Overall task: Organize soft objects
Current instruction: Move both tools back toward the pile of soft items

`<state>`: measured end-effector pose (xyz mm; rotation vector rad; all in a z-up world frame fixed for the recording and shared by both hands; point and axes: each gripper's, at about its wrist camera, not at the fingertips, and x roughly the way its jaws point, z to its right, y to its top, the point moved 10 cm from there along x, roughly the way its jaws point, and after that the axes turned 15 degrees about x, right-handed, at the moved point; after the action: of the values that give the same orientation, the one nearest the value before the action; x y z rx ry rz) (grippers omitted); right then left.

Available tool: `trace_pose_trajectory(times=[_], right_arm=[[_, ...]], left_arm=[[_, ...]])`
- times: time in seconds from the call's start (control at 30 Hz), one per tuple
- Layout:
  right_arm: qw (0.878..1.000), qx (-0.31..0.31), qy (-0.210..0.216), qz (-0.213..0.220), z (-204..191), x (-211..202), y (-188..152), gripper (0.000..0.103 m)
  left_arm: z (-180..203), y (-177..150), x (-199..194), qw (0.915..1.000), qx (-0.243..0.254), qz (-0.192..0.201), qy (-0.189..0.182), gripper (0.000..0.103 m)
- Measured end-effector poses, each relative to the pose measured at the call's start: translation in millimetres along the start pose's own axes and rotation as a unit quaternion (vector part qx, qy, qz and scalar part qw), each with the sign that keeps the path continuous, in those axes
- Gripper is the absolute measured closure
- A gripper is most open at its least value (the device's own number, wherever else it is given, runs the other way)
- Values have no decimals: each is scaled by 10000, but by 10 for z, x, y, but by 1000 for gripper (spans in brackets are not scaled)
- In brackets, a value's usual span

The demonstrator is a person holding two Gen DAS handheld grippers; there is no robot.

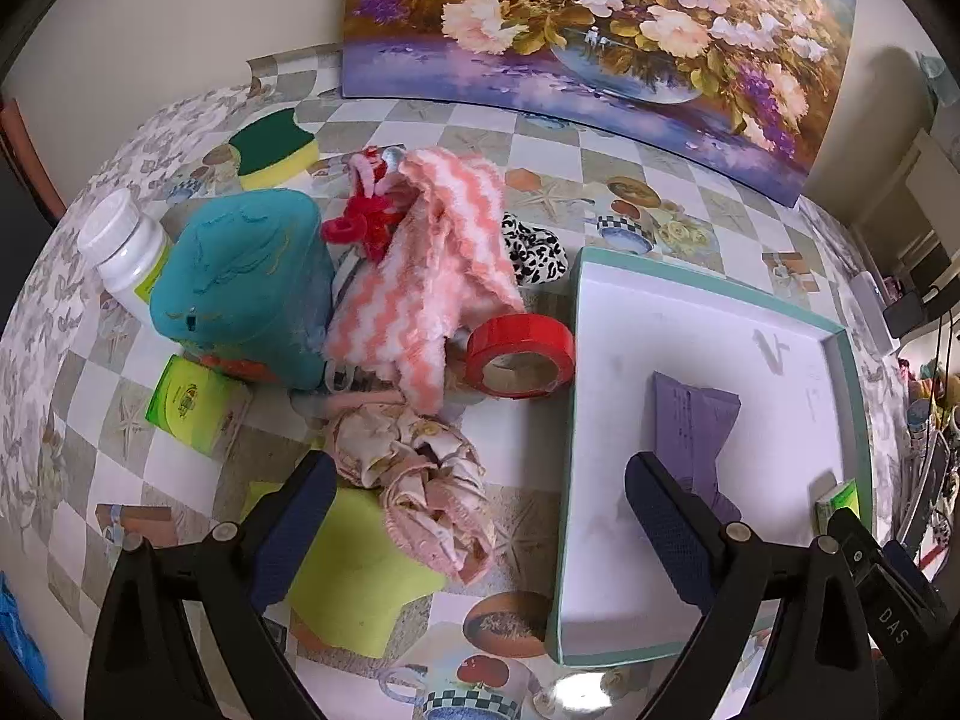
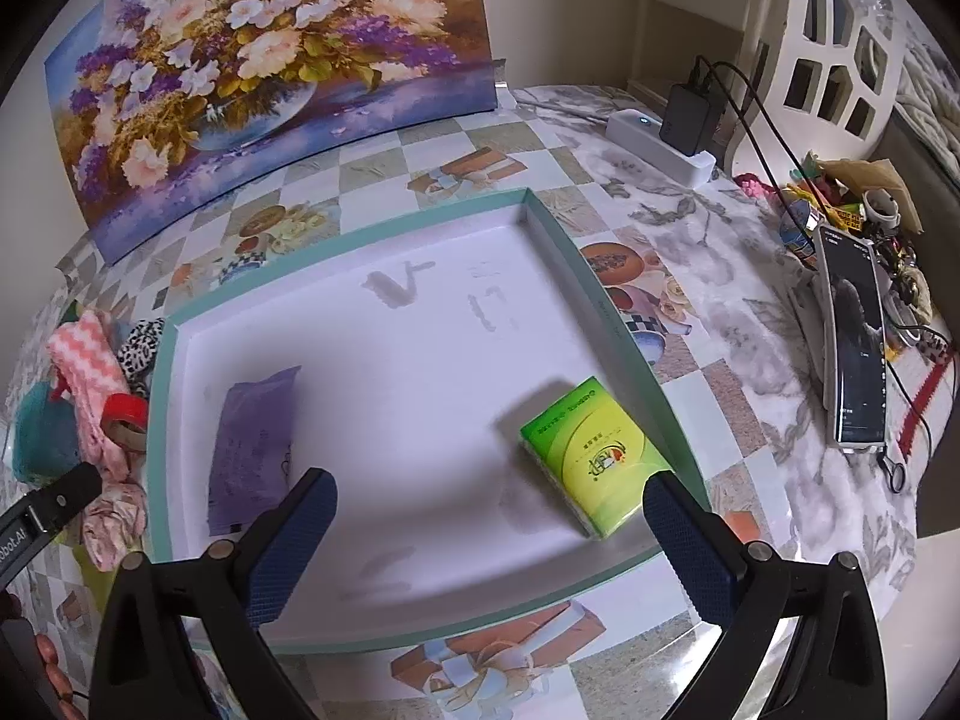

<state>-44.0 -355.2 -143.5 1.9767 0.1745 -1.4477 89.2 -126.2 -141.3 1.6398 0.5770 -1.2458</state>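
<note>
The soft things are lying in two groups. A purple tissue pack [image 2: 255,450] and a green tissue pack [image 2: 591,456] are sitting inside the shallow white tray [image 2: 420,324] with the teal rim, well apart from each other. The rest are piling up on the patterned table [image 1: 540,168] just left of the tray: a pink-and-white striped cloth [image 1: 432,252] is draping over a teal plush [image 1: 246,288], a crumpled floral cloth [image 1: 420,480] is lying in front of them, and a lime-green cloth [image 1: 360,588] is spreading under it. A red tape roll [image 1: 519,354] is resting beside the tray's edge.

The left gripper [image 1: 480,516] is hovering with its jaws spread wide, gripping nothing, above the floral cloth and the tray's left rim. The right gripper [image 2: 489,534] is likewise standing released and empty over the tray's near side, the green pack lying just ahead of its right finger.
</note>
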Motion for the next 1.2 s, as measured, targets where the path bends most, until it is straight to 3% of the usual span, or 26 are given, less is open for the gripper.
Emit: trace_pose_trajectory(times=[0.33, 0.53, 0.83, 1.07, 1.2], right_arm=[[9976, -397, 492, 265, -399, -271, 43, 0], [9937, -748, 825, 81, -759, -369, -105, 0], [9888, -1207, 836, -267, -1222, -423, -476, 0], [9804, -1508, 1058, -700, -1475, -320, -874, 0], [9753, -1800, 1085, -682, -1624, -330, -998, 0]], left_arm=[[-240, -36, -112, 9998, -122, -9, 128, 6], [-496, -56, -235, 9993, -231, 56, 280, 6], [-822, -126, -398, 9986, -222, 209, 442, 6], [-1207, -373, -261, 9968, -675, -49, 430, 6], [-1371, -461, -208, 9940, -1011, -79, 404, 6]])
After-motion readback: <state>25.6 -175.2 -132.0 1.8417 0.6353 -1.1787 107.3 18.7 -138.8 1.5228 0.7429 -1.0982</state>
